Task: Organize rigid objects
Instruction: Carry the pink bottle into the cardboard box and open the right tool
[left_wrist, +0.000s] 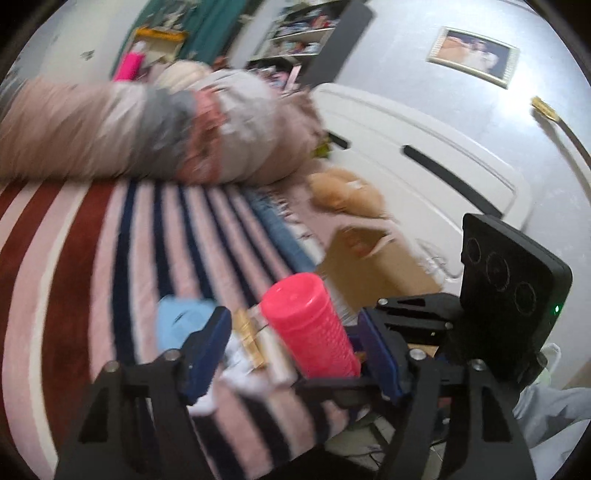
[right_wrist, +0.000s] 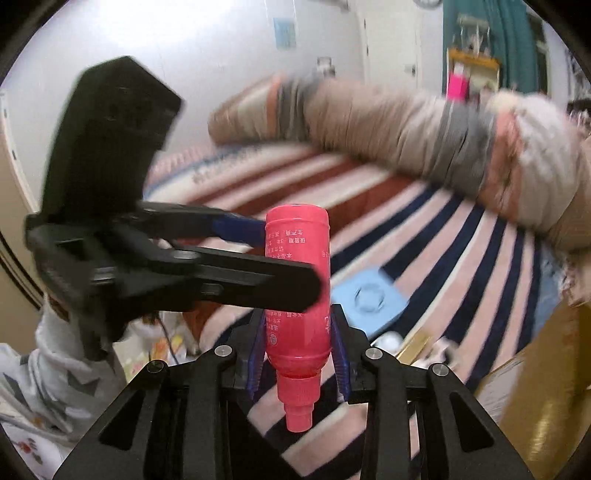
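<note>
Pink bottle (right_wrist: 297, 291) is off the bed, cap end toward the right camera, base pointing away. Right claw (right_wrist: 300, 356) is clamped on its lower body near the shoulder, blue pads pressed on both sides. Left claw (right_wrist: 286, 258) comes in from the left side at the base end; in the left wrist view the left claw (left_wrist: 295, 345) has the bottle (left_wrist: 309, 326) between its blue fingers (left_wrist: 205, 345), the bottle sits against the right-hand finger, visible gap to the other one. So left: partly apart, not pinching yet.

Below: striped bedspread (right_wrist: 424, 229), blue square lid-like thing (right_wrist: 367, 301), a wooden clothespin (left_wrist: 251, 341), a cardboard box (left_wrist: 373, 266) at the bed edge, rolled quilt (right_wrist: 406, 122) further back. Both views are blurred.

Risks:
- Handover mistimed: right lets go before left pinches, bottle drops on the bed or off the edge.
- Left closes off-centre on the smooth round base, bottle squirts out or twists.
- Both clamped and pulling apart: cap end levers loose in the right pads.
</note>
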